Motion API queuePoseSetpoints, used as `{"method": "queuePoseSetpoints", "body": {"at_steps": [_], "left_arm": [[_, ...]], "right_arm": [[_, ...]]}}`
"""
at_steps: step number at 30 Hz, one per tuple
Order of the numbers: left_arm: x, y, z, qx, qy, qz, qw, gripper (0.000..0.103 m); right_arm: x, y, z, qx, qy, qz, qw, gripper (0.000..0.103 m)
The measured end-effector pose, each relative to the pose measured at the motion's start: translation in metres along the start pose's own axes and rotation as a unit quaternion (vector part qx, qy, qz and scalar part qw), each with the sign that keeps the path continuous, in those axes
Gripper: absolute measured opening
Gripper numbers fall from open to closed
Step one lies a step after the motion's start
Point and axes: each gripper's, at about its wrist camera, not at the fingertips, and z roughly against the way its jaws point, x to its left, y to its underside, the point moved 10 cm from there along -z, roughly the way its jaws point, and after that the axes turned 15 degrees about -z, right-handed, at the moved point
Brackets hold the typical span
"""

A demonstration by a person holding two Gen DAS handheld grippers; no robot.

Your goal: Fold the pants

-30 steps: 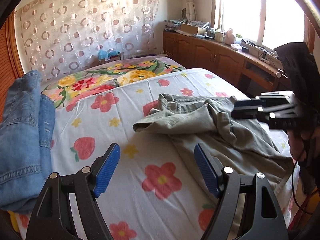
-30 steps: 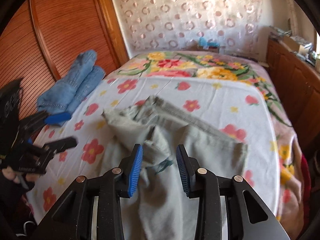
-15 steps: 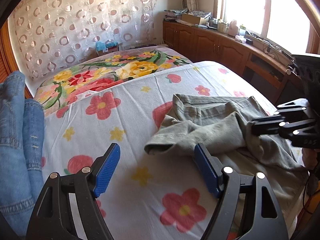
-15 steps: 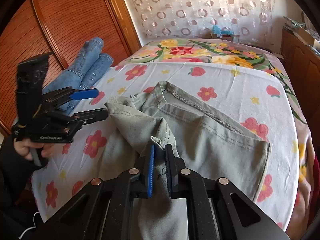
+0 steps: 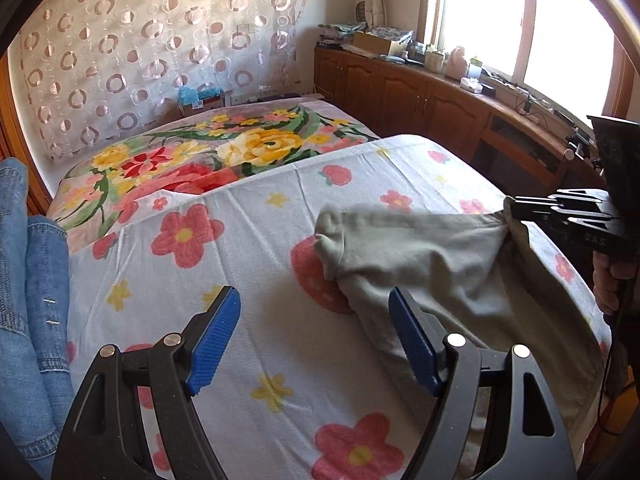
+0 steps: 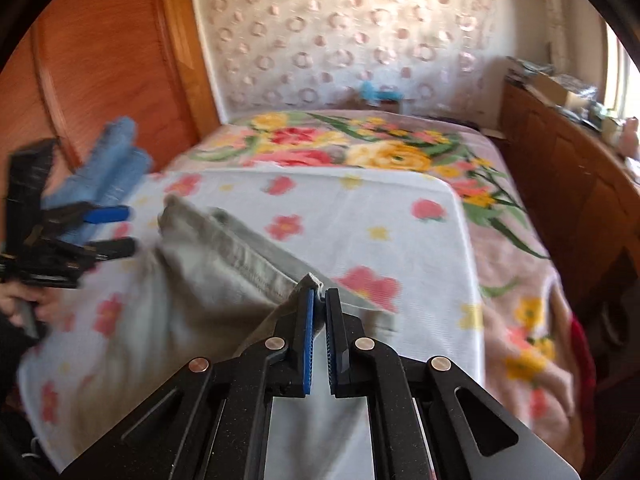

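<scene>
A: Where are the pants (image 6: 224,280)?

B: Centre-left on the bed (image 6: 380,208); your right gripper (image 6: 319,308) pinches a fold of them.

A: And your left gripper (image 5: 314,332)?

B: Gaping, empty; the pants lie beside its right finger.

Each hand-held gripper is a matte black, slightly speckled frame with triangular cut-outs in its arms and round silver pivot screws at the joints. The left hand-held gripper (image 5: 314,340) carries two long fingers faced with ribbed blue pads (image 5: 214,340), and each arm shows two silver screws. The right hand-held gripper (image 6: 319,312) has the same black linkage and blue ribbed pads (image 6: 307,344), with four silver screws across its arms. Seen from the side in the left wrist view, its body bears pale lettering, too small to read fully, and a thin dark cable hangs below it. A dark sleeve (image 6: 12,344) covers the person's left arm.
</scene>
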Motion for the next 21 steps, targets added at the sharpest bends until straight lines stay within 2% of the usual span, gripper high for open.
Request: {"method": "queuePoseSetpoints", "body": {"at_steps": [2, 5, 10, 13, 17, 18, 20, 21], "left_arm": [[-0.001, 0.000, -0.006, 0.007, -0.001, -0.004, 1.0000, 0.077], [-0.003, -0.002, -0.014, 0.014, -0.002, -0.009, 0.9999, 0.077], [-0.003, -0.006, -0.020, 0.018, -0.002, -0.011, 0.9998, 0.077], [0.000, -0.013, -0.021, 0.011, -0.005, -0.007, 0.9999, 0.077], [0.001, -0.026, -0.027, 0.004, 0.002, -0.003, 1.0000, 0.060], [0.001, -0.027, -0.030, 0.003, 0.005, -0.004, 1.0000, 0.055], [0.000, -0.029, -0.039, 0.012, 0.008, -0.007, 0.9999, 0.050], [0.000, -0.028, -0.042, 0.015, 0.008, -0.008, 0.9998, 0.043]], "right_arm": [[-0.010, 0.001, -0.006, 0.006, 0.011, -0.018, 1.000, 0.006], [-0.018, 0.003, -0.006, 0.006, 0.019, -0.035, 0.999, 0.030], [-0.012, 0.006, 0.002, 0.010, -0.004, -0.048, 0.999, 0.033], [-0.005, 0.001, 0.005, 0.015, -0.022, -0.051, 0.998, 0.040], [0.001, 0.002, 0.004, 0.038, -0.040, -0.050, 0.997, 0.045], [0.001, 0.003, 0.000, 0.045, -0.037, -0.050, 0.997, 0.045], [-0.003, 0.005, -0.008, 0.060, -0.025, -0.050, 0.997, 0.046], [-0.006, 0.005, -0.012, 0.066, -0.018, -0.051, 0.996, 0.046]]}}
